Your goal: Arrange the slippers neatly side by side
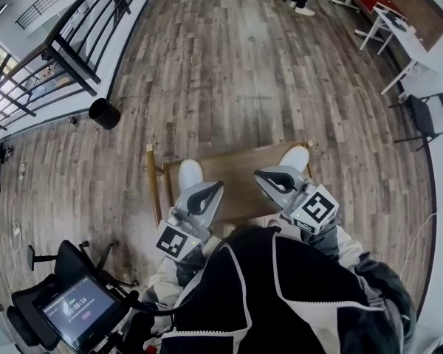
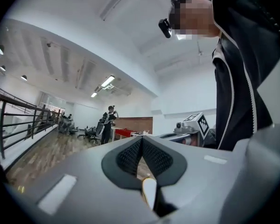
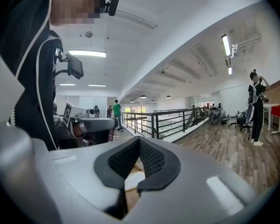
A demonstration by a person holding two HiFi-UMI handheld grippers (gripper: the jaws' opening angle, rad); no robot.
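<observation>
The grey left gripper and the grey right gripper are being held over the brown wooden desk, with both sets of jaws clenched on nothing. One white slipper is lying at the desk's far left and the other white slipper at its far right, well apart.

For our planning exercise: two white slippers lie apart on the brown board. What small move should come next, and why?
Probably open the left gripper and lower it onto the left slipper: its jaws are together and hold nothing, and the right slipper lies far off at the other end of the board.
</observation>
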